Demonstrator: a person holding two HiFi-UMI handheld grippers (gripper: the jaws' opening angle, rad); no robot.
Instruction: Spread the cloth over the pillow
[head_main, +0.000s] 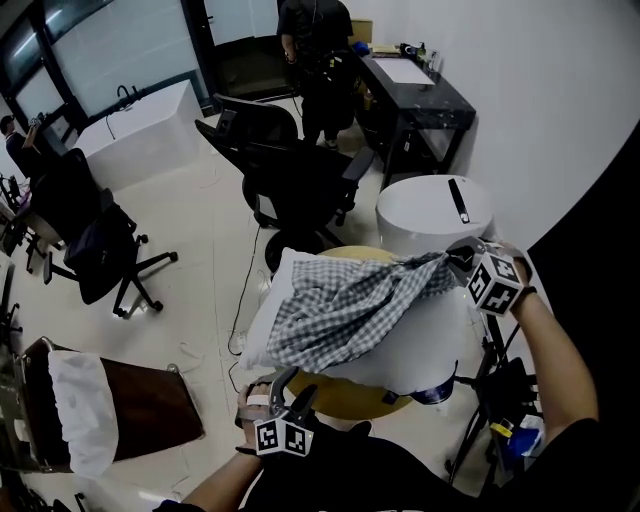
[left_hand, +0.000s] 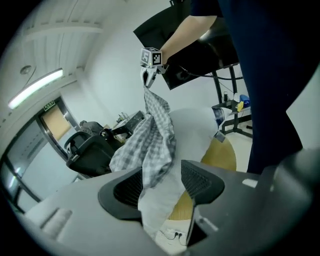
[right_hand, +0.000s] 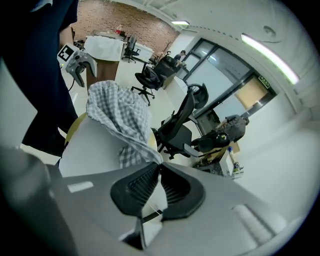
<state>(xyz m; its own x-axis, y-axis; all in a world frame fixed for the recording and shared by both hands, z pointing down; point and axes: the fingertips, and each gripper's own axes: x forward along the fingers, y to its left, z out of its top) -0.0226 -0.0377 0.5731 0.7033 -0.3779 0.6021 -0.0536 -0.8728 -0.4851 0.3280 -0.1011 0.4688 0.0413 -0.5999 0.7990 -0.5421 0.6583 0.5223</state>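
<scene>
A white pillow (head_main: 430, 335) covers almost all of the round tabletop (head_main: 350, 400), so only slivers of its yellow rim show at the near and far edges. The checked cloth (head_main: 350, 310) lies bunched in a band across the pillow, from the near-left edge up to the far-right edge. Its folds hide where its own corners and hems run.

The right gripper (head_main: 460, 262) hangs over the far-right edge of the tabletop. In its own view the jaws are pressed together on a twisted end of the cloth, and the pinched tip is lost between the pads.

The left gripper (head_main: 292, 390) sits at the near edge, just beside the pillow's side. Its jaws stand apart, with a hanging fold of cloth and the pillow's edge showing in the gap. Whether either pad touches the fabric cannot be made out. Both forearms are cut off by the head view's bottom edge.
</scene>
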